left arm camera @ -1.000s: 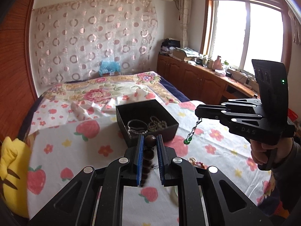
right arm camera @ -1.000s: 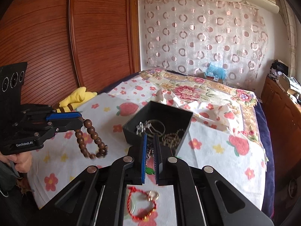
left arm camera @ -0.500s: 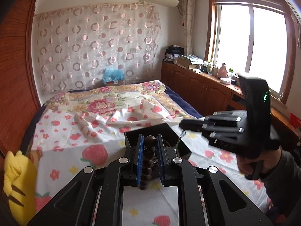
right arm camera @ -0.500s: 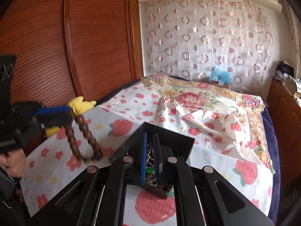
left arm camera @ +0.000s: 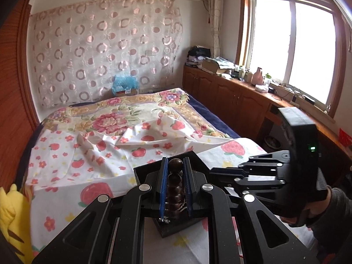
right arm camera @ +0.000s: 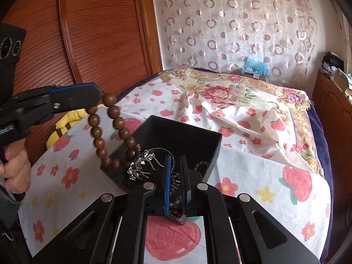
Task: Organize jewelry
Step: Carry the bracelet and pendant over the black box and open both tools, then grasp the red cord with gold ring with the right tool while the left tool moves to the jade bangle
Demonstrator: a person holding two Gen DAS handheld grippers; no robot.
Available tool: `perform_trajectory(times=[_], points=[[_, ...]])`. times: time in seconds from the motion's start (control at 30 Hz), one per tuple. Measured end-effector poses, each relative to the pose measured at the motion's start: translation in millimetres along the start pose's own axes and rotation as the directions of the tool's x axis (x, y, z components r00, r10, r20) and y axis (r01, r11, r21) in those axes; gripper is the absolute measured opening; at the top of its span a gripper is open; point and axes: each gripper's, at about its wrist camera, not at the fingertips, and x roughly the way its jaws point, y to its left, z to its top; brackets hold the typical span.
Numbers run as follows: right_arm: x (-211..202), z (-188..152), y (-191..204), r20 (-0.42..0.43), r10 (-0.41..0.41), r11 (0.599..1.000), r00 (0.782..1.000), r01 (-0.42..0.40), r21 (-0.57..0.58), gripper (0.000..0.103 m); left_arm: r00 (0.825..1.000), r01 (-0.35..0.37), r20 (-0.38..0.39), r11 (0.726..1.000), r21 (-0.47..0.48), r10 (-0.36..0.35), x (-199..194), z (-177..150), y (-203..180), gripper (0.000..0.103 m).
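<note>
**Mia:** What is the left gripper [right arm camera: 100,95] doing?

**Ben:** It is squeezing a brown bead bracelet [right arm camera: 110,132]. The top bead sits right between its two blue pads. The rest of the beads hang down in a loop.

**Mia:** Where does the loop hang?

**Ben:** Over the near left corner of the black box [right arm camera: 176,136]. The lowest beads are right at the box's edge, next to a shiny silver piece [right arm camera: 140,165] inside. I cannot tell if the beads touch the box.

**Mia:** How does it look from the left camera?

**Ben:** The beads [left arm camera: 175,182] run in a line between the pads of the left gripper [left arm camera: 175,165], with one round bead at the tip. The box [left arm camera: 143,171] is right under them.

**Mia:** And the right gripper [right arm camera: 175,160]?

**Ben:** Its pads are close together, with only a thin gap. They point down into the box. Through the gap I see small dark beads and chains. I cannot tell if it is pinching anything.

**Mia:** Can you see it from the other side?

**Ben:** Yes, the right gripper [left arm camera: 214,171] reaches in from the right, and its tips are just beside the left one, over the box.

**Mia:** Where is the box?

**Ben:** On a white sheet [right arm camera: 253,176] with strawberries and flowers, spread on the bed [left arm camera: 167,99]. A yellow plush toy [right arm camera: 66,121] lies near the wooden wardrobe [right arm camera: 88,33].
</note>
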Motion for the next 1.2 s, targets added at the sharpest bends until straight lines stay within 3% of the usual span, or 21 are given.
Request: perform_trajectory(times=[0.13,0.47,0.63,0.73,1.2], points=[[-4,-1,-4,0.004,-0.007,1.0,1.0,0.007,0.009,0.023,1.0,0.002,-0.015,1.0,0.013,-0.002,15,4,-1,0.013],[-11,-12,-13,-0.001,-0.038,0.999,0.999,0.038,0.029,0.024,0.997,0.042,-0.059,0.999,0.03,-0.04,34,5,-7,0.013],[-16,-19,-11,-0.007,-0.05,0.998,0.999,0.051,0.024,0.024,0.994,-0.019,-0.103,0.999,0.042,0.024,46,-2,-6,0.017],[-20,-22,-10,-0.009,-0.056,0.998,0.998,0.056,0.021,0.024,0.994,-0.031,-0.1,0.999,0.031,0.034,40,-6,-2,0.027],[-45,-95,6,-0.095,-0.061,0.996,0.994,0.067,0.06,0.024,0.993,-0.023,-0.12,1.0,0.018,0.025,-5,-57,-22,0.035]])
